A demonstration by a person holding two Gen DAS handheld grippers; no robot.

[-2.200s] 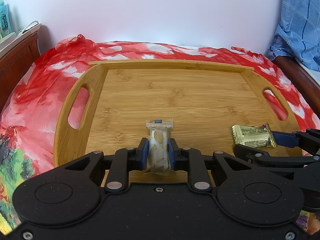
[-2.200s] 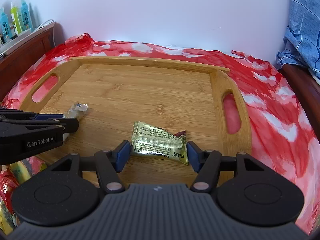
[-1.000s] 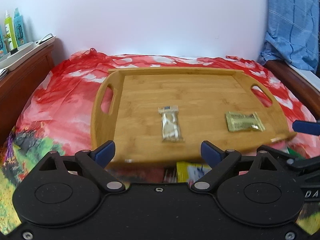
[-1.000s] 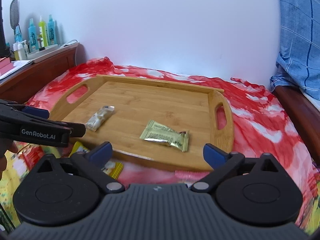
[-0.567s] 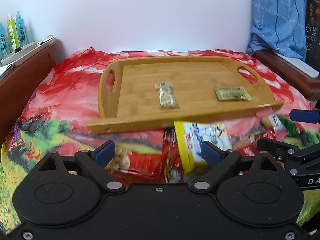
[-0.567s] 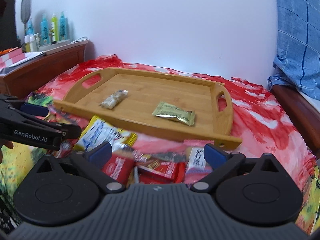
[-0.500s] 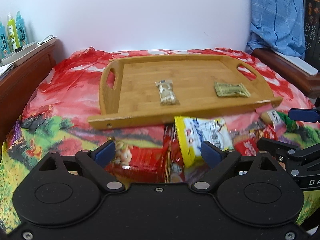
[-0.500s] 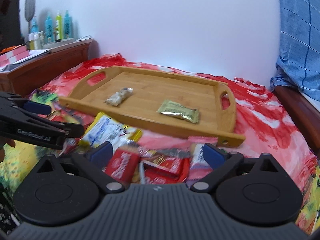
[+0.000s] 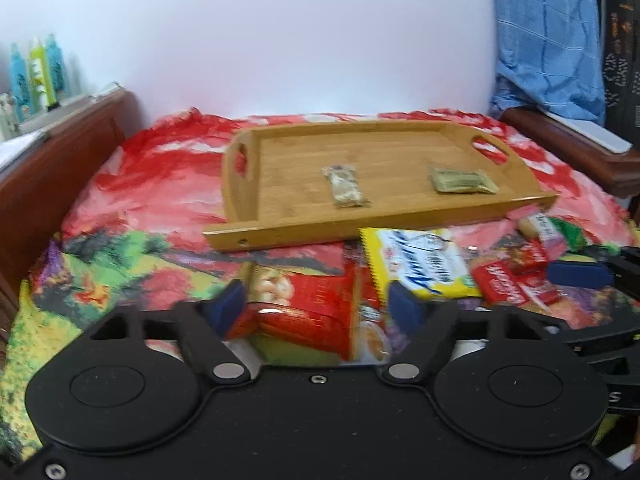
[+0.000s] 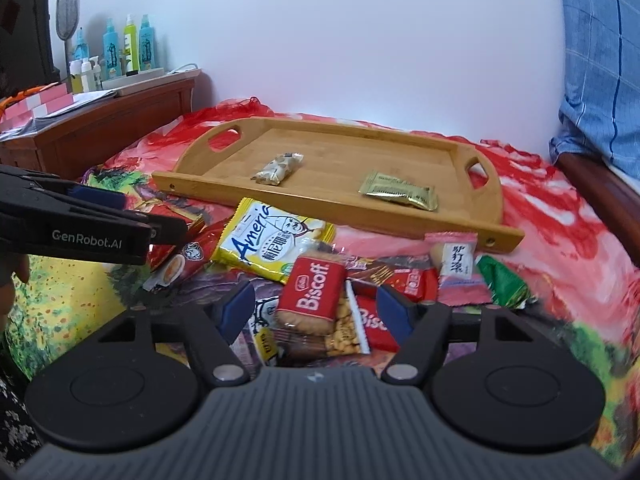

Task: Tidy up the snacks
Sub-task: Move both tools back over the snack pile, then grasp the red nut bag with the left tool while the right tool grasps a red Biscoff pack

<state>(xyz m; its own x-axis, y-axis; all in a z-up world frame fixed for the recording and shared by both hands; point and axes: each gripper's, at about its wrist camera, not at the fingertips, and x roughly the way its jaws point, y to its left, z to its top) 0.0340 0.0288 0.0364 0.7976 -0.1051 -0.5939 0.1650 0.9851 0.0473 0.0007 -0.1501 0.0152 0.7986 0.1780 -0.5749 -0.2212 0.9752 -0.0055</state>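
Red bedspread (image 10: 560, 216), snack pile (image 10: 320, 280) against tray's near edge (image 10: 320, 216); left gripper (image 9: 316, 308) agape, right gripper (image 10: 316, 312) closing, nothing pinched.

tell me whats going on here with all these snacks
A person is sorting snacks with a gripper in each hand. Two packets already lie on the wooden tray: a pale bar and a gold packet. The rest sit piled on the bedspread in front of it. The right gripper is closing around a Biscoff packet; the left gripper hangs open over a red packet. Neither pad presses on anything yet.
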